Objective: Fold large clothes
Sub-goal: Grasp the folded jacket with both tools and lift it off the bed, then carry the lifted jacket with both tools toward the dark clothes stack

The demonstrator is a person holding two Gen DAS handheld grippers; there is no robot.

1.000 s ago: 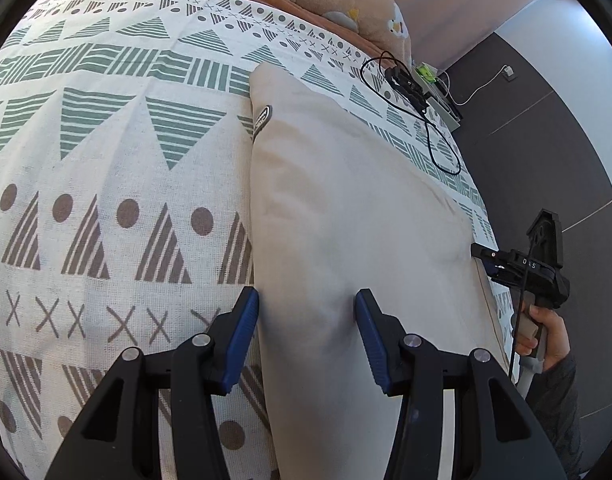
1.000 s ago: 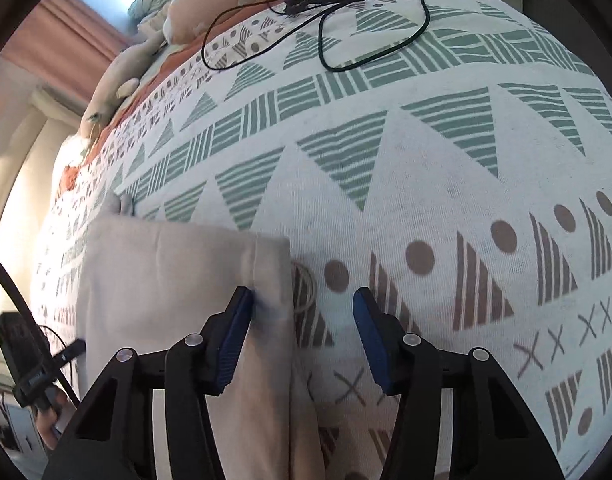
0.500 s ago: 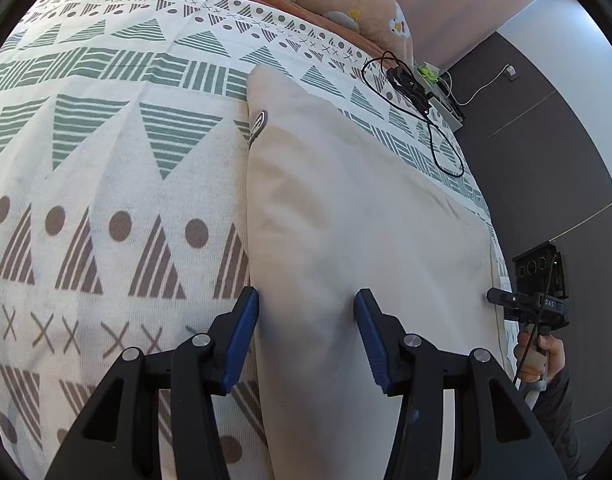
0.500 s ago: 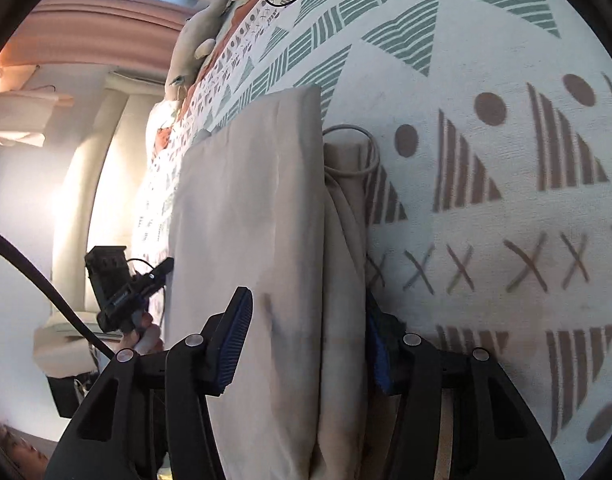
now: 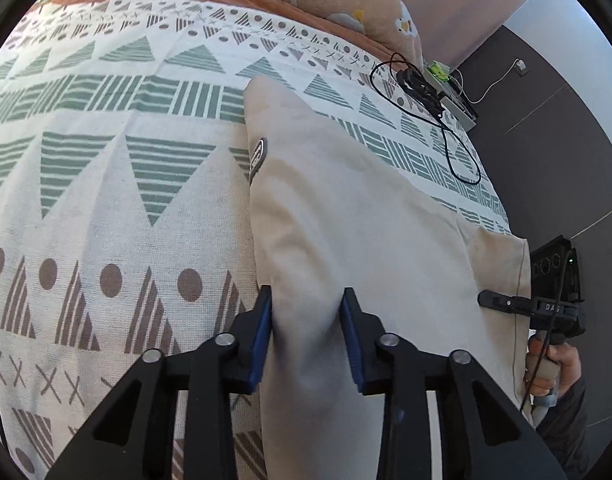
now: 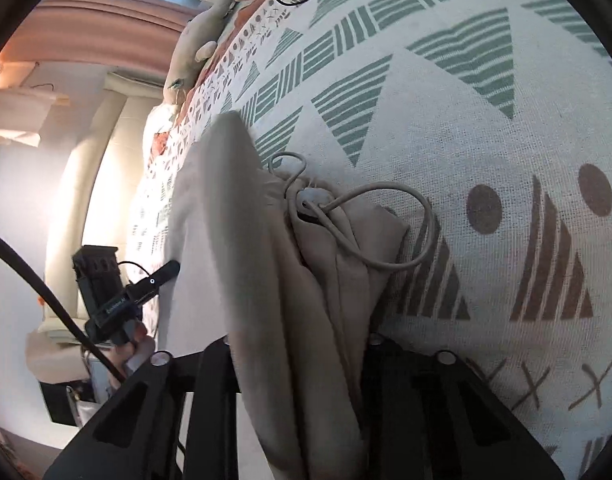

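Beige trousers (image 5: pixel 358 216) lie folded lengthwise on a bedspread (image 5: pixel 105 200) printed with green triangles and brown dots. Both grippers have just been closing on the near end of the cloth. In the left wrist view the left gripper (image 5: pixel 308 328) pinches a raised fold of the fabric between its blue pads, one pad on each side. The right gripper (image 5: pixel 506 303) shows at the far right edge of that view, held in a hand (image 5: pixel 554 364). In the right wrist view its jaws are buried under bunched fabric, clamped on the waistband end, where a pale drawstring (image 6: pixel 370 224) loops out onto the bedspread. A black cable (image 5: pixel 446 128) lies coiled near the far edge of the bed, well apart from the trousers
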